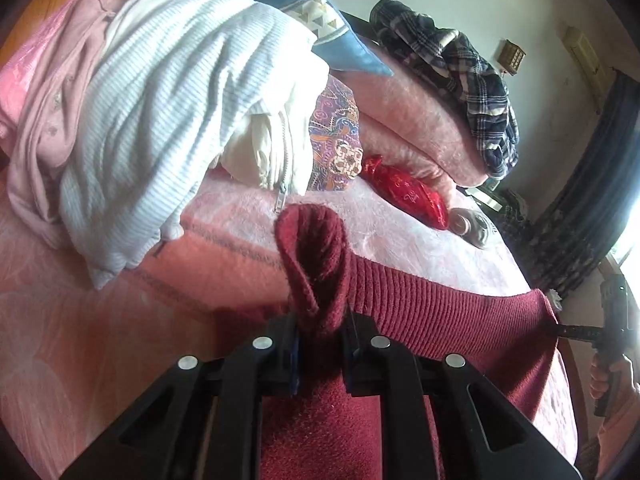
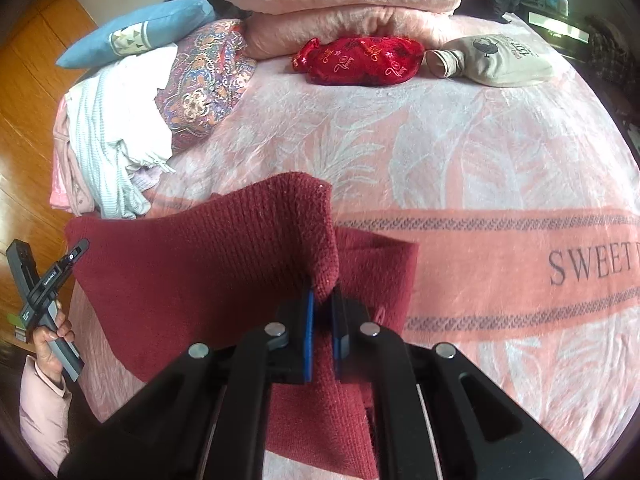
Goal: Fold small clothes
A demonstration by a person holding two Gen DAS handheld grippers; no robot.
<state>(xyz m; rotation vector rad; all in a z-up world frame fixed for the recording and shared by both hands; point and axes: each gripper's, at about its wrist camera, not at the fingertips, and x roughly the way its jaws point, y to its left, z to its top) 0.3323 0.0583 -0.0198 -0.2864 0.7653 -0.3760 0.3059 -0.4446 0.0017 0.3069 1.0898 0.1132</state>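
A dark red knitted garment point(image 1: 432, 304) lies on the pink bed, stretched between both grippers; it also shows in the right wrist view point(image 2: 192, 256). My left gripper point(image 1: 320, 320) is shut on one corner, which bunches up in a loop above the jaws. My right gripper point(image 2: 323, 300) is shut on the other corner, with the cloth lifted and a folded part hanging under it. The right gripper shows at the far right of the left wrist view point(image 1: 572, 330), the left gripper at the far left of the right wrist view point(image 2: 76, 250).
A pile of white and pink clothes point(image 1: 140, 112) sits on the bed's left side, also in the right wrist view point(image 2: 116, 136). Behind lie a paisley pillow point(image 2: 208, 80), a blue pillow point(image 2: 132, 36), folded pink blankets point(image 2: 340, 4), a red pouch point(image 2: 360, 60) and a grey pouch point(image 2: 496, 60).
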